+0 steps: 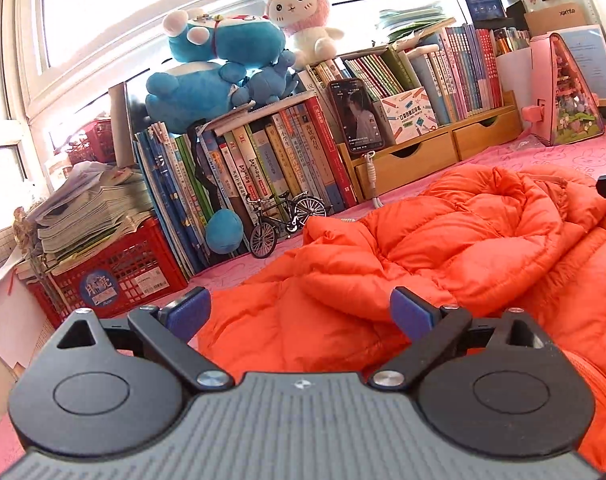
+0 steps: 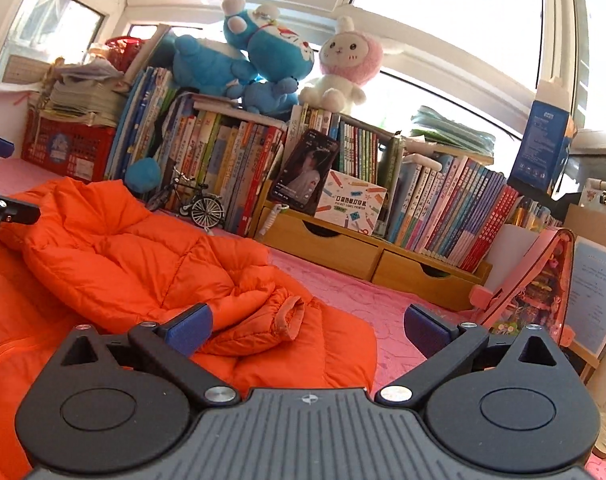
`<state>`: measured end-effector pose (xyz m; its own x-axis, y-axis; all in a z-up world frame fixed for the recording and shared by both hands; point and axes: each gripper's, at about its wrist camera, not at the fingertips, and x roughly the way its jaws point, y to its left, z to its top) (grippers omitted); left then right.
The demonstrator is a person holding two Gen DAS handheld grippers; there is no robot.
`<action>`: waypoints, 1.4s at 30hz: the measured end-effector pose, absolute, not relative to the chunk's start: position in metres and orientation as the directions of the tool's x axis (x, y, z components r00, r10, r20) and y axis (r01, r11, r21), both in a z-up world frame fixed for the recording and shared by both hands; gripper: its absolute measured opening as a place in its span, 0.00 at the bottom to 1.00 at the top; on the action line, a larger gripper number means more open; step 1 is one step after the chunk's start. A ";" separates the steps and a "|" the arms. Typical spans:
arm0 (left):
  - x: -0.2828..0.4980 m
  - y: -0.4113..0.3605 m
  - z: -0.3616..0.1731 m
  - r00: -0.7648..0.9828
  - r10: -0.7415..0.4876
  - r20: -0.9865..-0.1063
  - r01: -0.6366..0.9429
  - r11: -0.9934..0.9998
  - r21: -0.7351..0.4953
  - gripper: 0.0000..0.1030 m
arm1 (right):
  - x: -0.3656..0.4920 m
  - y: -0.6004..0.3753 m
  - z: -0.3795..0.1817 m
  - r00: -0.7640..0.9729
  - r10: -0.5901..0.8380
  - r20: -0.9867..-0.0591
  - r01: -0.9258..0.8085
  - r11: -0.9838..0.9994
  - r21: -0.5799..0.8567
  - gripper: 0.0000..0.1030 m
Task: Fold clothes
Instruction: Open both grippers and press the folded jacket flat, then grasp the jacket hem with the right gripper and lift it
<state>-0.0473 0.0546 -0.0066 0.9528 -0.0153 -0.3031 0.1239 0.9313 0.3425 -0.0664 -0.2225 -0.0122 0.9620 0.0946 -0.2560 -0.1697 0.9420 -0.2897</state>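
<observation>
Pink patterned cloth [image 2: 343, 292] covers the surface, and on it lies an orange puffer jacket [image 1: 443, 248], rumpled and spread toward the near side. In the right wrist view the jacket [image 2: 135, 256] fills the left half, with one sleeve cuff [image 2: 289, 316] curled up on top of its lower edge.

Over the jacket's near folds the left gripper [image 1: 301, 312] hangs with its blue-padded fingers wide apart and nothing between them. The right gripper [image 2: 308, 326] is likewise spread wide and holds nothing; its left finger sits over the jacket by the cuff, its right finger over bare pink cloth.

Behind the jacket, a small model bicycle [image 1: 289, 220] stands on the cloth just in front of a row of upright books [image 1: 263, 160]. A phone [image 1: 357, 116] with a lit screen leans against more books on a wooden drawer shelf [image 1: 435, 152]. Blue plush toys [image 1: 219, 68] and a pink-and-white plush rabbit [image 1: 299, 16] sit on top of the books. To the left a red crate [image 1: 115, 272] carries a stack of papers. Bright windows run behind everything.
</observation>
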 end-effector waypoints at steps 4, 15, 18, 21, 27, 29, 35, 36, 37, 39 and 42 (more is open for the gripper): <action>-0.093 0.072 -0.015 0.948 0.014 -0.319 0.091 0.945 0.314 0.95 | -0.127 -0.254 -0.019 0.936 0.128 -0.327 -0.225 0.933 -0.281 1.00; -0.170 0.100 -0.040 0.909 0.090 -0.407 0.045 0.949 0.312 0.95 | -0.221 -0.290 -0.055 0.818 0.131 -0.559 -0.271 0.947 -0.174 0.86; -0.185 0.111 -0.047 0.890 0.051 -0.454 0.058 0.973 0.223 0.95 | -0.222 -0.298 -0.063 0.785 0.198 -0.587 -0.292 0.954 -0.067 0.84; -0.195 0.127 -0.059 0.875 -0.011 -0.485 0.060 0.994 0.087 0.95 | -0.215 -0.305 -0.075 0.742 0.290 -0.604 -0.317 0.946 0.065 0.82; -0.203 0.138 -0.070 0.872 -0.054 -0.487 0.042 0.999 -0.035 0.95 | -0.193 -0.317 -0.090 0.647 0.454 -0.612 -0.330 0.891 0.312 0.62; -0.205 0.135 -0.067 0.873 -0.052 -0.486 0.048 0.999 -0.020 0.95 | -0.190 -0.320 -0.089 0.599 0.521 -0.609 -0.349 0.853 0.387 0.54; -0.209 0.123 -0.047 0.895 -0.074 -0.439 0.095 0.995 0.025 0.94 | -0.192 -0.328 -0.055 0.464 0.746 -0.478 -0.445 0.663 0.602 0.50; -0.209 0.118 -0.043 0.903 -0.082 -0.423 0.107 0.994 0.036 0.94 | -0.193 -0.326 -0.046 0.443 0.770 -0.460 -0.473 0.636 0.609 0.50; -0.208 0.114 -0.038 0.909 -0.089 -0.407 0.118 0.992 0.046 0.94 | -0.192 -0.323 -0.037 0.429 0.783 -0.450 -0.501 0.621 0.603 0.50; -0.207 0.106 -0.030 0.920 -0.109 -0.377 0.141 0.988 0.057 0.94 | -0.189 -0.315 -0.022 0.410 0.803 -0.432 -0.540 0.596 0.595 0.50; -0.207 0.095 -0.019 0.927 -0.157 -0.339 0.185 0.981 0.052 0.94 | -0.180 -0.300 -0.011 0.380 0.837 -0.394 -0.558 0.547 0.624 0.46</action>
<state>-0.2068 0.0954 -0.0192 0.9275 -0.1569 -0.3394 0.1850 0.9814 0.0516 -0.1797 -0.3004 -0.0108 0.3796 0.8371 -0.3940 -0.5579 0.5469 0.6242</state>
